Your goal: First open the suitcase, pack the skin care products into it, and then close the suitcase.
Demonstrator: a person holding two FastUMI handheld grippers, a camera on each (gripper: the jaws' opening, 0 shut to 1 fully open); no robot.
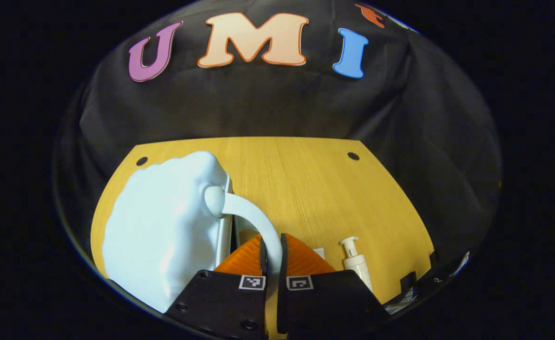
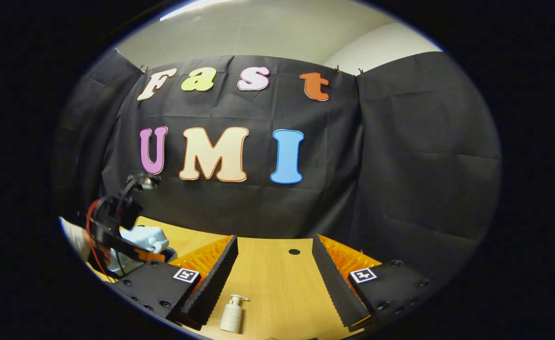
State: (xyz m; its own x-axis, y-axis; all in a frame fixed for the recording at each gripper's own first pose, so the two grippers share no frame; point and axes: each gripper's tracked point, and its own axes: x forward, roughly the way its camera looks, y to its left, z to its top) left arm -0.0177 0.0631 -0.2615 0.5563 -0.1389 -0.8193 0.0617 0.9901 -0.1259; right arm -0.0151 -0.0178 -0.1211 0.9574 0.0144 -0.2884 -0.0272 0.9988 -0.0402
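Left gripper view. Pale blue hard-shell suitcase (image 1: 164,231), standing at the desk's (image 1: 305,189) left side, reaching toward the near left corner; lid apparently closed or barely ajar, seam not clear enough to judge. Curved handle (image 1: 253,217) arching from the shell's right side down between the left gripper (image 1: 272,255) fingers, pressed together on it. Shell judged rigid, smooth, rather slippery; light enough to tip if pulled sideways, so handle the sound place for a hold. White pump bottle (image 1: 356,262) upright near the desk's near right edge, well apart from the suitcase; judged light, stiff plastic, top-heavy at the pump, best taken around the body. Small white item beside it, too hidden to name. No readable label on bottle or case.

Right gripper view. Right gripper (image 2: 275,278) with fingers spread wide, empty, above the desk's near edge. Pump bottle (image 2: 232,314) between and just below the fingers, untouched, nearer the left-hand one. Suitcase (image 2: 142,238) at far left, left gripper (image 2: 126,248) upon it. Square coded markers on both gripper bodies; no brand writing legible.
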